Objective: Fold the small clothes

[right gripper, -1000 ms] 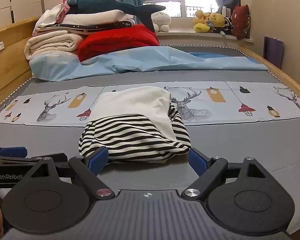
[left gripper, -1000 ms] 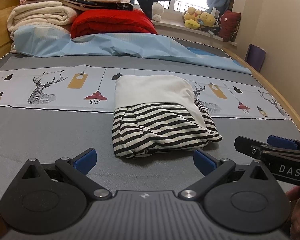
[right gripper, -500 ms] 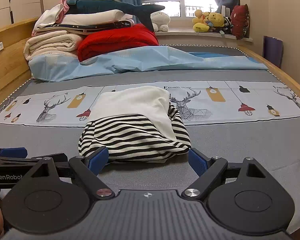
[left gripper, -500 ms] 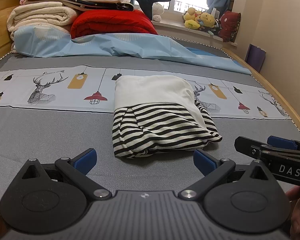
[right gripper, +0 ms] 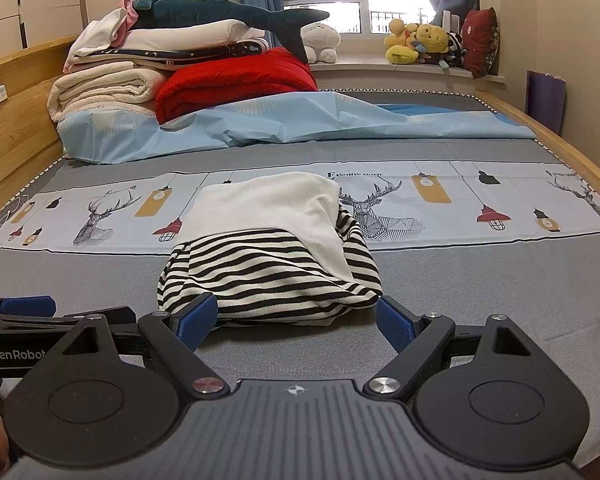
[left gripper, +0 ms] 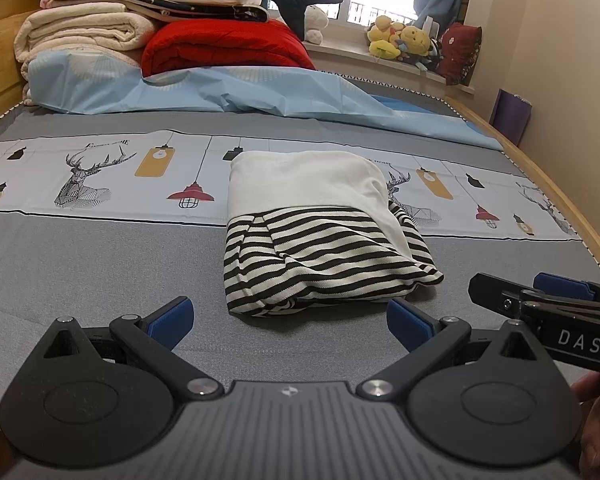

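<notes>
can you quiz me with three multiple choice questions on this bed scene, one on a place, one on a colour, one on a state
1. Where does the folded garment lie?
A. on the windowsill
B. on the bed sheet, ahead of both grippers
C. on the blanket pile

2. What colours are its stripes?
A. red and blue
B. green and yellow
C. black and white

3. How do the left gripper and right gripper stand?
A. both open, holding nothing
B. both shut on the garment
C. only the left open

Answers: 1 B, it rests on the grey sheet; 2 C, black bands on white knit; 3 A, the blue fingers sit wide apart.
</notes>
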{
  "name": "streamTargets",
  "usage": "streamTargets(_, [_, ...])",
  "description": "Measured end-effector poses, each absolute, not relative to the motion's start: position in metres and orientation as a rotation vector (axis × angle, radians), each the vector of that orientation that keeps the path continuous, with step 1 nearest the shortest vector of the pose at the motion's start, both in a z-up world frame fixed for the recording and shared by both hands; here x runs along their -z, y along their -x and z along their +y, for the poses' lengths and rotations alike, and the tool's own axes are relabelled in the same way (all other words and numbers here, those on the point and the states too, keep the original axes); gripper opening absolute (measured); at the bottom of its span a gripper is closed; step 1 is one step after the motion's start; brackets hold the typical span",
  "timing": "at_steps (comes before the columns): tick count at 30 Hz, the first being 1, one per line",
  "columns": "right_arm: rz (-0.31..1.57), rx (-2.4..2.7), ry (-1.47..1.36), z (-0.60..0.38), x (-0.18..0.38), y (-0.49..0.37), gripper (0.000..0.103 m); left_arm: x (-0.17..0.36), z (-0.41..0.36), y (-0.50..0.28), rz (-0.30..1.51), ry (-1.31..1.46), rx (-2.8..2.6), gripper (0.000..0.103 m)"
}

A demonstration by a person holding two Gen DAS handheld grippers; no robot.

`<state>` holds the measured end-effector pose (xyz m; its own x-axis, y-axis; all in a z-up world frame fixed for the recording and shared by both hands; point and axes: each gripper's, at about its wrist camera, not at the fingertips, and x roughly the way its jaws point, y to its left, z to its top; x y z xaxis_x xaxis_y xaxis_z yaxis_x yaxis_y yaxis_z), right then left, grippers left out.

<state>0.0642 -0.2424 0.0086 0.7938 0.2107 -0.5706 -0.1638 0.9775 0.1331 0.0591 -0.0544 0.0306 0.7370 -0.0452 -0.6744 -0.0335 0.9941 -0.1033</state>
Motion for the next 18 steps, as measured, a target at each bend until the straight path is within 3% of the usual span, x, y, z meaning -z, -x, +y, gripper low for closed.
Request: streamTargets(18, [0.623,-0.202,-0.083,-0.2416,-0.0088,-0.0636,0.087,-0.0315,-0.0582,-0.0593,0.740,0.116,0.007,0.103])
